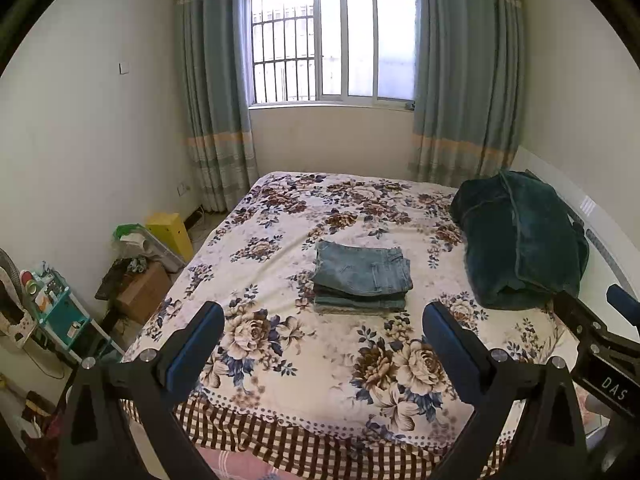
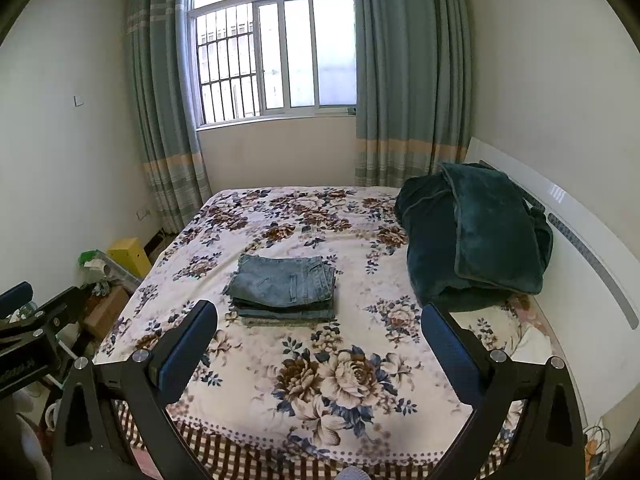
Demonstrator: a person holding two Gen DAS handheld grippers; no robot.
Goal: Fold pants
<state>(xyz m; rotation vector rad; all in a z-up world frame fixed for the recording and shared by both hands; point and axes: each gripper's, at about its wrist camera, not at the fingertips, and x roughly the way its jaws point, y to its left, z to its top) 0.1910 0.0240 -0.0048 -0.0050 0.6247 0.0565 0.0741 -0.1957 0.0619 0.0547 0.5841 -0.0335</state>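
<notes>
A pair of blue-grey jeans (image 1: 362, 274) lies folded into a neat stack in the middle of the flowered bedspread (image 1: 280, 360); it also shows in the right wrist view (image 2: 284, 286). My left gripper (image 1: 324, 320) is open and empty, held above the foot of the bed, short of the jeans. My right gripper (image 2: 320, 322) is open and empty too, also back from the jeans. The right gripper shows at the right edge of the left wrist view (image 1: 596, 312). The left gripper shows at the left edge of the right wrist view (image 2: 28, 304).
A dark green folded blanket (image 1: 520, 240) lies at the bed's right side against a white headboard (image 2: 592, 240). Boxes, a yellow box (image 1: 170, 234) and a teal shelf (image 1: 60, 312) crowd the floor to the left. A curtained window (image 1: 332, 44) is behind the bed.
</notes>
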